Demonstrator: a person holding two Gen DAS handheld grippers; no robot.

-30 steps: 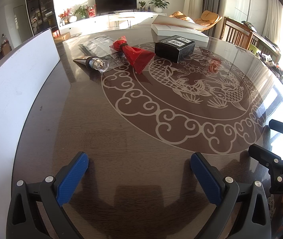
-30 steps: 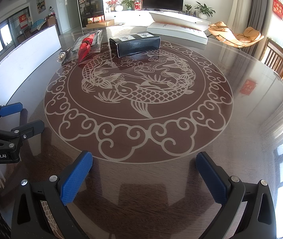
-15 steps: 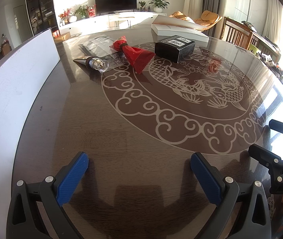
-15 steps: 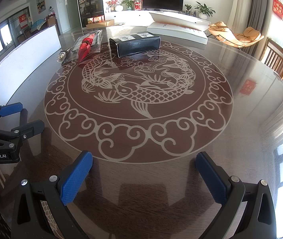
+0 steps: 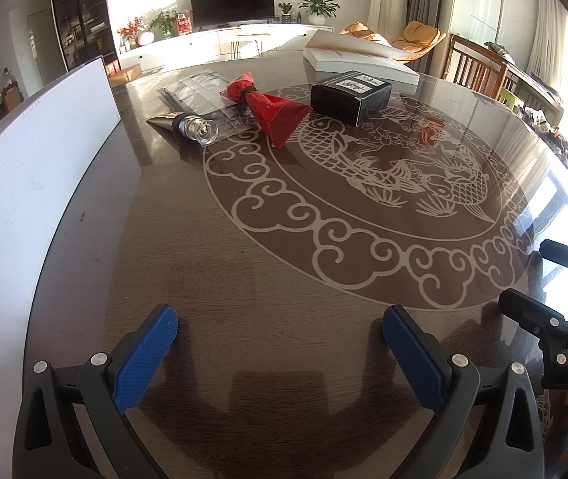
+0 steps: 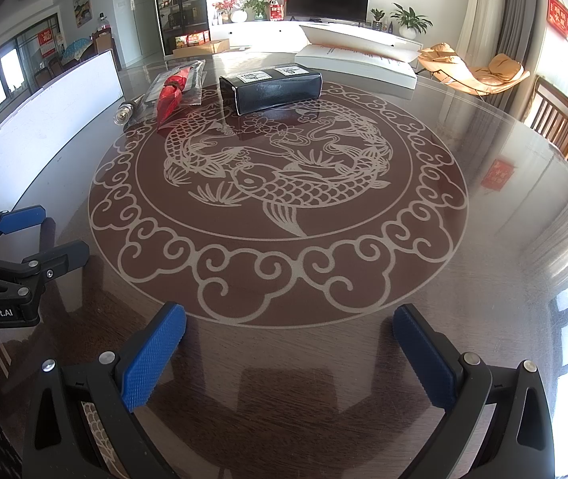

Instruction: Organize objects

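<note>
Where readable, left gripper (image 6: 62,233) marked "GenRobot.AI"

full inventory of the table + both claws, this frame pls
black box: 1, black with white labels on top, far side of table, on the pattern's rim
red cone-shaped wrap: 1, red, tied at its narrow end, left of the box, lying partly on the clear bags
clear bags: a flat pile, count unclear, far left
tube: 1, silver with clear cap, lying beside the bags
white open box: 1, white, far edge behind the black box
white board: 1, along the left edge
table: 1, dark, fish motif
left claw: 1, blue pads, open, empty
right claw: 1, blue pads, open, empty
</note>
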